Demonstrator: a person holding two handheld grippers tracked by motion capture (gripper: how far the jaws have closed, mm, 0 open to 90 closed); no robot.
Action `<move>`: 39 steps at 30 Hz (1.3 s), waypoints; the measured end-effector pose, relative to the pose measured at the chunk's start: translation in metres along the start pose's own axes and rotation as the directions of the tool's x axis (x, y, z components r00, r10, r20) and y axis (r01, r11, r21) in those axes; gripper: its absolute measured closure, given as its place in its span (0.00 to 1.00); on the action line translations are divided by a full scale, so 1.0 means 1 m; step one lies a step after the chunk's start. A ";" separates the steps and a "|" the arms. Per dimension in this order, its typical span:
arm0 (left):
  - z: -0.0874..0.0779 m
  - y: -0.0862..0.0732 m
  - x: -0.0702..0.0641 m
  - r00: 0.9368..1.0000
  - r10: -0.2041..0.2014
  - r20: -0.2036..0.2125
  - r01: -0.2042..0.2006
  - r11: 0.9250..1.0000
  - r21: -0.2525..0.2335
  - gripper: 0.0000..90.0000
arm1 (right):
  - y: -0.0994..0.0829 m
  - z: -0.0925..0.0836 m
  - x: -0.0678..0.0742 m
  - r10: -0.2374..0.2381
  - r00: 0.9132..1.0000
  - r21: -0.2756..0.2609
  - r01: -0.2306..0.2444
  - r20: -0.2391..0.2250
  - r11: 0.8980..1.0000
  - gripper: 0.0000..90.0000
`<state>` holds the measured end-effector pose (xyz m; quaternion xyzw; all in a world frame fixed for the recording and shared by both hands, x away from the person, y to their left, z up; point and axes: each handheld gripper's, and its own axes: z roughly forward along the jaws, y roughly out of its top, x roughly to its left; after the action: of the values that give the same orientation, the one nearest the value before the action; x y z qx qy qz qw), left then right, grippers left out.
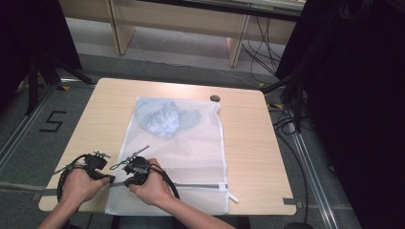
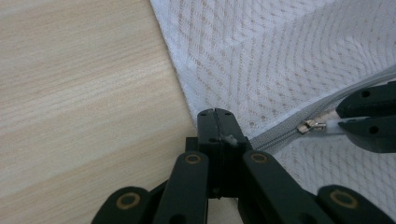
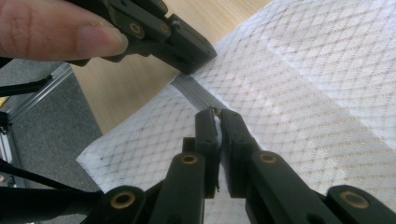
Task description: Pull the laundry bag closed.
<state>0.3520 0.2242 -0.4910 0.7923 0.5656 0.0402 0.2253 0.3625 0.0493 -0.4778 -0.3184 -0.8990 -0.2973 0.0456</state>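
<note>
Mesh laundry bag (image 1: pixel 191 143) is veiling a bluish garment (image 1: pixel 165 117); left gripper (image 2: pixel 215 113) is pinching its grey zipper tape (image 2: pixel 275 135), right gripper (image 3: pixel 218 112) clamping the white pull tab (image 3: pixel 217 128).

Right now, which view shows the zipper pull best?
Left gripper view: the zipper pull sits sharp and sidelong, pinched by the right claw. The right gripper view shows just a white sliver between its jaws; in the high view it's too small.
</note>
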 end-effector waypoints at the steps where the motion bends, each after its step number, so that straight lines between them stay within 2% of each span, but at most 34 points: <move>1: 0.000 0.000 0.000 1.000 0.000 0.000 0.000 1.000 -0.001 1.00 | 0.000 -0.001 0.000 0.005 1.000 0.000 -0.005 -0.005 1.000 0.97; 13: 0.000 0.000 0.000 1.000 0.000 0.003 0.000 1.000 -0.002 1.00 | -0.003 -0.005 -0.006 0.011 1.000 0.001 -0.011 -0.009 1.000 0.97; 17: 0.000 0.000 0.000 1.000 0.000 0.002 0.000 1.000 -0.002 1.00 | -0.004 -0.007 -0.005 0.031 1.000 -0.003 -0.031 -0.006 1.000 0.97; 23: 0.000 0.000 0.000 1.000 0.000 0.001 0.000 1.000 -0.002 1.00 | -0.006 -0.008 -0.007 0.017 1.000 -0.012 -0.018 -0.008 1.000 0.97; 28: 0.000 0.000 0.000 1.000 0.002 -0.002 -0.002 1.000 0.000 1.00 | -0.006 -0.011 -0.009 0.028 1.000 -0.012 -0.028 -0.006 1.000 0.97; 29: 0.000 0.000 0.000 1.000 0.002 -0.002 -0.002 1.000 0.000 1.00 | -0.007 -0.012 -0.009 0.016 1.000 -0.012 -0.016 -0.001 1.000 0.97; 38: 0.000 0.000 0.000 1.000 0.000 0.000 0.000 1.000 -0.001 1.00 | -0.009 -0.013 -0.007 0.046 0.999 0.002 -0.046 -0.008 0.999 0.97; 39: 0.000 0.000 0.000 1.000 0.001 -0.001 -0.001 1.000 -0.002 1.00 | -0.009 -0.012 -0.009 0.030 0.999 -0.005 -0.030 -0.009 1.000 0.97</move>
<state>0.3519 0.2240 -0.4911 0.7923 0.5654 0.0413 0.2255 0.3629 0.0321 -0.4744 -0.3308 -0.8930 -0.3004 0.0535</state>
